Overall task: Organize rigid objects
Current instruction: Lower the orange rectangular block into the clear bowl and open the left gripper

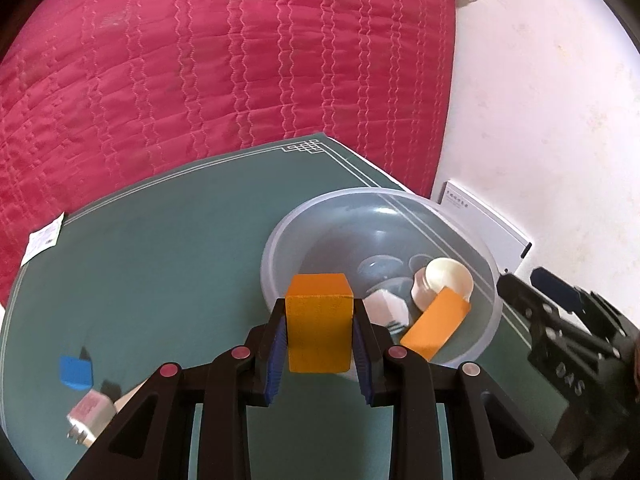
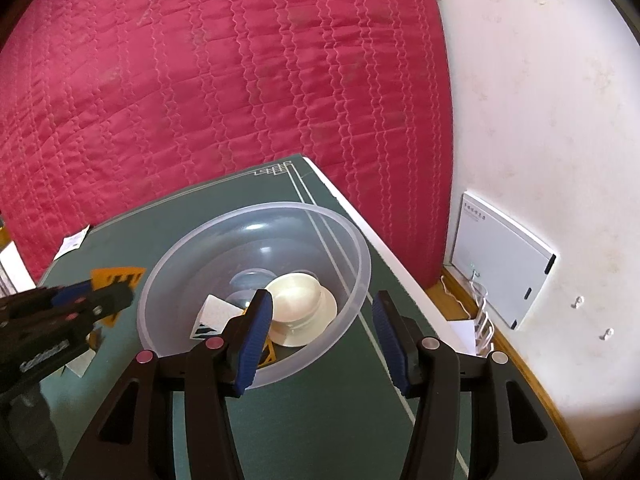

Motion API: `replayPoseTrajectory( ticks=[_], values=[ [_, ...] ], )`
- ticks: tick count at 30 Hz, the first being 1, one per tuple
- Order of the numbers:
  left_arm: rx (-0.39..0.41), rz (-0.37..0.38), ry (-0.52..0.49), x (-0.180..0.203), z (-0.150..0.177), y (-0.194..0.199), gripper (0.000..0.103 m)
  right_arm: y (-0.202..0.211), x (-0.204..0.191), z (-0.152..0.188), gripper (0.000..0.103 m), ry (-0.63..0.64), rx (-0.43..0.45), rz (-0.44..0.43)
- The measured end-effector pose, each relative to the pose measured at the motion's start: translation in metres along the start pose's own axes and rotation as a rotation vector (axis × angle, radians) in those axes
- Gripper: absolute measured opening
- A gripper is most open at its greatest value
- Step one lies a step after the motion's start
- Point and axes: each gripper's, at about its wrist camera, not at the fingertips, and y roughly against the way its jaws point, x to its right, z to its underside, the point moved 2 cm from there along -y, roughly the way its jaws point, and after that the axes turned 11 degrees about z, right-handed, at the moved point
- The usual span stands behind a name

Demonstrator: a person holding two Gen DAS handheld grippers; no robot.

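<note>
The left gripper [image 1: 319,344] is clamped on an orange wooden block [image 1: 320,322], its blue pads [image 1: 276,356] pressing the block's two side faces so that the block stands upright between them with its top poking above the fingertips. Seen from the left wrist, the block hangs just short of the near rim of the clear plastic bowl [image 1: 276,240], slightly left of the bowl's middle; judging by this, the drop point lies ahead and a little to the right, over the rim. The block's long axis runs roughly along the fingers, so it would likely fall end-first once released.

Already in the bowl are another orange block [image 1: 436,326] leaning against the near wall, a cream round lid-like piece [image 1: 444,280] and a white plug adapter [image 1: 386,306].

The right gripper [image 2: 322,330] stands parted with nothing between its pads, hovering at the bowl's near right rim [image 2: 360,248]; it holds nothing, and the left hand is the one carrying.

Still outside on the green mat [image 1: 160,260], left of the left gripper, lie a blue block [image 1: 75,372] and a pink-and-white plug [image 1: 89,414], both blurred. Both grippers point down at a slant toward the mat, with the red quilt [image 1: 200,60] beyond
</note>
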Motion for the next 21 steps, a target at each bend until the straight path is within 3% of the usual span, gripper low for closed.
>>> replayPoseTrajectory(
  ticks=[4,6,8,16,21],
  values=[
    [0.006,0.018,0.008,0.001,-0.01,-0.01,0.032,0.0,0.0,0.0,0.054,-0.001,-0.003,-0.004],
    [0.011,0.015,0.012,0.002,-0.013,-0.013,0.041,-0.001,0.0,0.0,0.054,-0.001,-0.007,-0.006],
    [0.021,0.006,0.016,-0.001,-0.014,-0.013,0.062,-0.002,0.0,0.001,0.054,-0.001,-0.011,-0.01],
    [0.026,-0.058,0.051,-0.019,-0.004,-0.011,0.069,-0.002,-0.001,0.002,0.054,0.0,-0.007,-0.012],
    [0.037,-0.101,0.05,-0.026,0.002,-0.004,0.082,-0.002,-0.004,0.004,0.054,0.007,-0.003,-0.011]
  ],
)
